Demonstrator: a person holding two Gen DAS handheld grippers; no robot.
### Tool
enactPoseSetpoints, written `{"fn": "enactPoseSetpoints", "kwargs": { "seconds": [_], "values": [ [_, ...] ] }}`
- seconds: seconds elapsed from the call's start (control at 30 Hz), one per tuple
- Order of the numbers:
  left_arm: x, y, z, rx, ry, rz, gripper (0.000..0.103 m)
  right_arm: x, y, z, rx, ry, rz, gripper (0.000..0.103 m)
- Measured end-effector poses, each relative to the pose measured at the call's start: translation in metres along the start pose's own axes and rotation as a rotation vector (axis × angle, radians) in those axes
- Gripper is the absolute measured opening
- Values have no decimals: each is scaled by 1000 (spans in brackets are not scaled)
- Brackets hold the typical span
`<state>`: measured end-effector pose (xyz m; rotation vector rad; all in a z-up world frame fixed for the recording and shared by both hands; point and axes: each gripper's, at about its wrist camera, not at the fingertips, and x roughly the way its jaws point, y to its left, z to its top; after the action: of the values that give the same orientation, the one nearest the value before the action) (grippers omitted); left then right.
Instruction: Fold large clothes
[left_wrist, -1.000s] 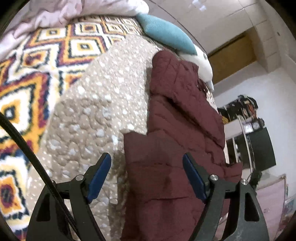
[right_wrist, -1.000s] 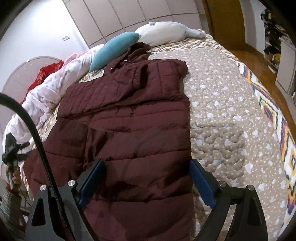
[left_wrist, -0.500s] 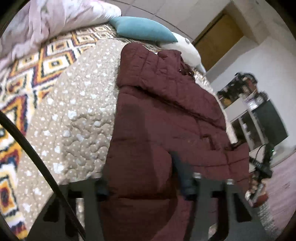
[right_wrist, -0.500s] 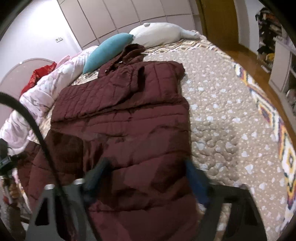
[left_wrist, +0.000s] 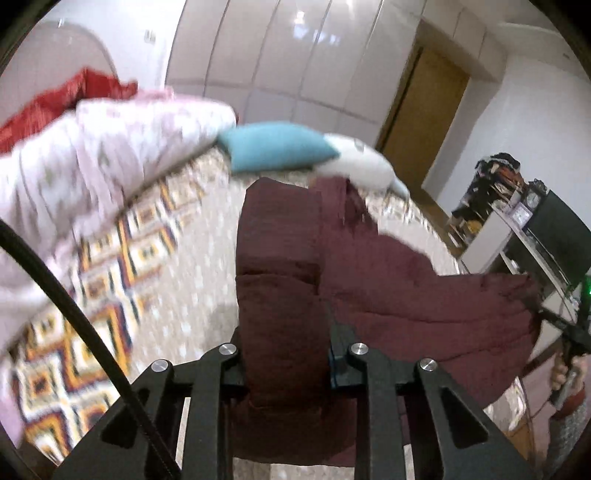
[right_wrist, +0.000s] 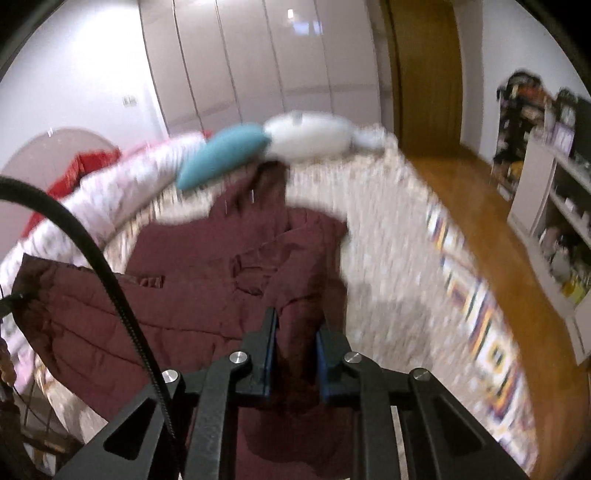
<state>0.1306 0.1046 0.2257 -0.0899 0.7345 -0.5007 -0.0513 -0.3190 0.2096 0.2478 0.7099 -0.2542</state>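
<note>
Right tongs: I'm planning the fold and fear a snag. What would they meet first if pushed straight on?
Probably the maroon jacket itself: the right tongs, closing on a bunched fold, point at its upper half, before the bedspread. Depth is blurred.

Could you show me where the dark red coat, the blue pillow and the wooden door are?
dark red coat (right_wrist: 192, 306), right wrist view, on its quilted body lying on the bed.
blue pillow (right_wrist: 221, 157), right wrist view, on its middle.
wooden door (left_wrist: 424, 122), left wrist view, on its panel.
</note>
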Motion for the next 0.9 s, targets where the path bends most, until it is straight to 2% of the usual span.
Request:
{"fn": "enactPoseSetpoints", "kwargs": {
  "seconds": [0.13, 0.23, 0.33, 0.43, 0.63, 0.8, 0.9],
  "values": [
    [-1, -18, 67, 22, -56, 57, 24, -25, 5, 72, 0, -99, -33, 19],
    [21, -27, 116, 21, -58, 114, 25, -18, 5, 116, 8, -124, -67, 19],
    [58, -32, 151, 34, -50, 169, 26, 12, 0, 155, 18, -122, -101, 19],
    [109, -36, 172, 56, -33, 217, 26, 54, -3, 178, 20, -104, -138, 19],
    [231, -21, 181, 50, 23, 289, 26, 177, -10, 196, 0, -29, -229, 19],
    [335, 8, 157, 29, 121, 333, 27, 281, -17, 175, 9, 64, -265, 19],
    [366, 20, 137, 23, 148, 348, 29, 325, -29, 157, 42, 108, -281, 19]
  ]
}}
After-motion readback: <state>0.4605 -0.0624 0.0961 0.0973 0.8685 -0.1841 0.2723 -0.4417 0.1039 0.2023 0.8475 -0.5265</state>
